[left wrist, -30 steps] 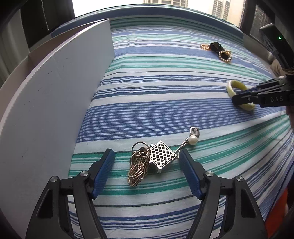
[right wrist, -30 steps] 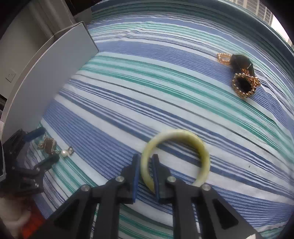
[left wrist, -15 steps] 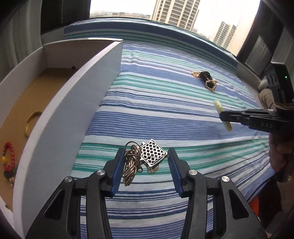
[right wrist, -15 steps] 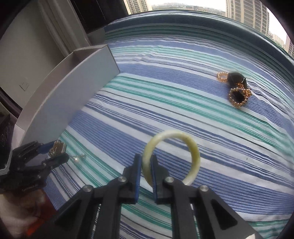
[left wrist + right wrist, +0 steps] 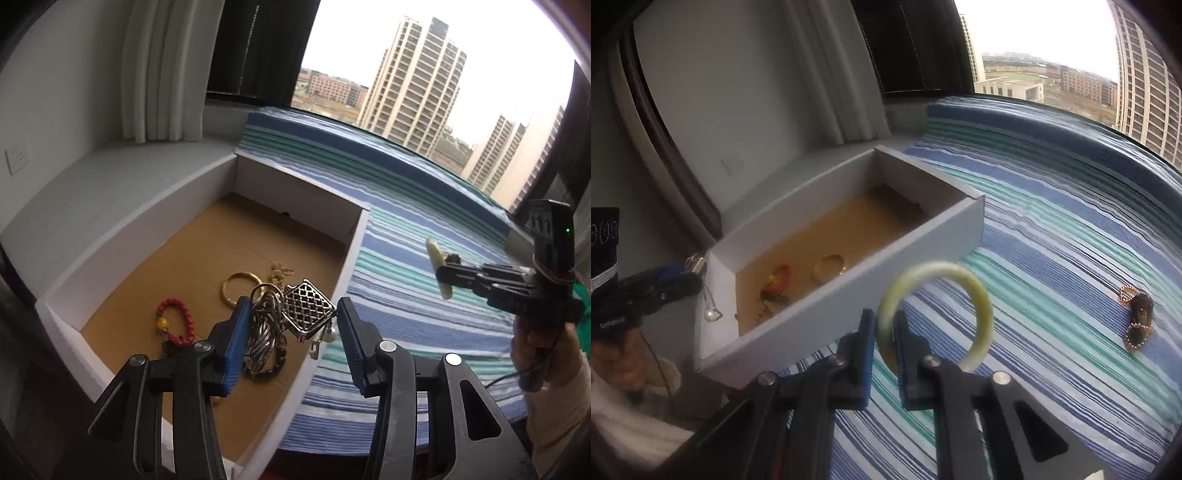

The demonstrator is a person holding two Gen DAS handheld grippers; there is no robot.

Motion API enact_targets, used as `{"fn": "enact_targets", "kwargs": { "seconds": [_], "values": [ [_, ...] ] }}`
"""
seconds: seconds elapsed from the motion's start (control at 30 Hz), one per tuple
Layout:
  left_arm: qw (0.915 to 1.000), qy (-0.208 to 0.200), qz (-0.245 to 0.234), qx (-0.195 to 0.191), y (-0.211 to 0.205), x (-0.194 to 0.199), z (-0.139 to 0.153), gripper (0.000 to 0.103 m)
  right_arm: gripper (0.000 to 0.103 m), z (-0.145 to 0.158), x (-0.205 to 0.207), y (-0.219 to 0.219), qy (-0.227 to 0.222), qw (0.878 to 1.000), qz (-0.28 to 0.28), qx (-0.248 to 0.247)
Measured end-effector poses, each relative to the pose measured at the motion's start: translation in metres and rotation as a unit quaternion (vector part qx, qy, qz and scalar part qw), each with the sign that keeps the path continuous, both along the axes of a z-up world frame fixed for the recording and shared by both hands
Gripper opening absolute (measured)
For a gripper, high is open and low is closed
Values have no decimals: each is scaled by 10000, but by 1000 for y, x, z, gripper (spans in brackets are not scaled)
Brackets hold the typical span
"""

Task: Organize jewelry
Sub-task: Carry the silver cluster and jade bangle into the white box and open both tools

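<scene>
A silver chain necklace with a lattice square pendant (image 5: 291,314) is clamped in the left gripper (image 5: 290,332), now raised from the striped blue-green cloth (image 5: 424,325) above the white cardboard box (image 5: 291,181). A pale green jade bangle (image 5: 936,314), likewise lifted, is pinched narrowly by the right gripper (image 5: 884,332).

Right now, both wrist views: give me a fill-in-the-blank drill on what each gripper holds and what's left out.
1. The right gripper grips a pale green ____.
2. The left gripper holds a silver chain necklace above the white ____.
3. A ____ bead bracelet lies inside the box.

Missing: bangle; box; red
</scene>
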State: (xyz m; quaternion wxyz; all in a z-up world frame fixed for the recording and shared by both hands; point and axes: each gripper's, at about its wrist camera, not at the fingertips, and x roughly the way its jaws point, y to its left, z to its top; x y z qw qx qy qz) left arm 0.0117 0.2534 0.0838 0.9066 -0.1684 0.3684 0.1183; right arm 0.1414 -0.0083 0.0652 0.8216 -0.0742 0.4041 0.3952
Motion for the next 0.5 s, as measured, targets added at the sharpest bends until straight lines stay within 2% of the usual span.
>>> {"fn": "enact_targets", "kwargs": {
  "seconds": [0.13,0.23,0.37,0.5],
  "values": [
    [9968,399,690,97,52,-1,-30,47,10,11,-9,70,-195,9980,599,-36],
    [9920,742,1017,-8,80,2,-58,47,10,6,-18,121,-154,9935,1115,-159],
    [9873,1106,1130,-142,89,4,-87,47,10,-23,-22,182,-26,9848,1621,-626],
    [9853,1369,976,-291,83,8,-108,48,11,-58,-27,224,163,9739,1893,-1239]
  ]
}}
